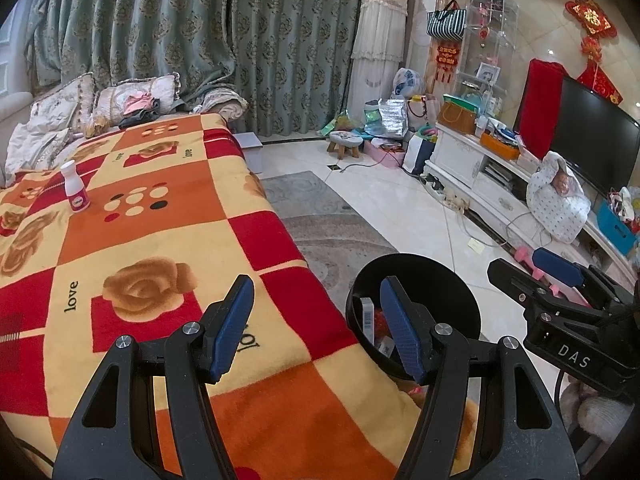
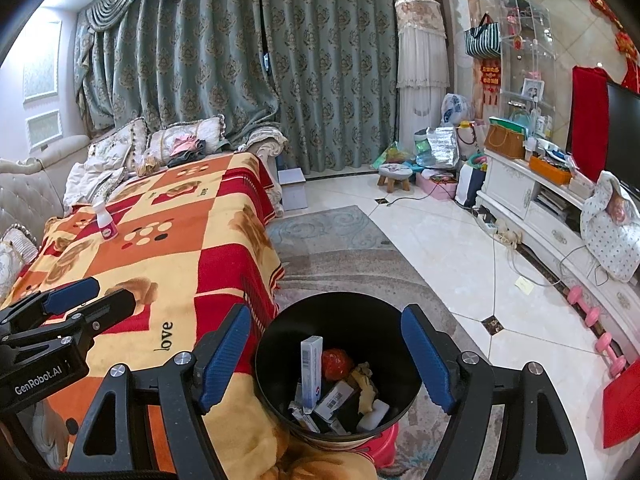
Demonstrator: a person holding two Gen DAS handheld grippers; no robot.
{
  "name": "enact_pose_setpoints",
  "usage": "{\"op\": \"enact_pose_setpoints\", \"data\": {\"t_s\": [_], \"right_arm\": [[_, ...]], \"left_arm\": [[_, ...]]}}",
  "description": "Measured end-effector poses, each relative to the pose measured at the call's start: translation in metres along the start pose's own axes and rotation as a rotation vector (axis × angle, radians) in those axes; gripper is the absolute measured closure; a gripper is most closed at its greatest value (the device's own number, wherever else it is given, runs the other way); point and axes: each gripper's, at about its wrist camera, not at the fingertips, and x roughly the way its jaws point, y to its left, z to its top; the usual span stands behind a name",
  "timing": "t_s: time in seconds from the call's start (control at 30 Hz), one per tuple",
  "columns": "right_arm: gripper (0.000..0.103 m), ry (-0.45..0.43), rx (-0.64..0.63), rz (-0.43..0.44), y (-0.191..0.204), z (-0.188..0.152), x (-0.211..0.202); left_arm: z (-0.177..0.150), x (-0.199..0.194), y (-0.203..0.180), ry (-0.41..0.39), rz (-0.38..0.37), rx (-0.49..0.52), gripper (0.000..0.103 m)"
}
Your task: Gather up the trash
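For you, even bright indoor light, glare on the floor tiles (image 2: 448, 264), sharp focus, strong fisheye bending with black corners.

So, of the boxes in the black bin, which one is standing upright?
The pale blue box at the left of the black bin: it stands on end, barcode near its top, while the other boxes lie low at the bottom.

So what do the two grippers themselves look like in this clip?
Both are matte black plastic frames with triangular cut-outs and silver pivot bolts. Each finger ends in a ribbed blue pad. The left gripper reads "GenRobot.AI" in white on its side in the right wrist view; the right gripper reads "DAS" in the left wrist view. No hands or sleeves show.
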Motion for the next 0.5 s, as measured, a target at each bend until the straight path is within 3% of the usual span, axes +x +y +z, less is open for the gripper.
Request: {"op": "enact_pose_setpoints", "data": {"t_s": [0.5], "right_arm": [[0.027, 0.015, -0.013, 0.002, -0.001, -0.014, 0.003]], "left_arm": [[-0.009, -0.006, -0.013, 0.005, -0.008, -0.007, 0.038]]}}
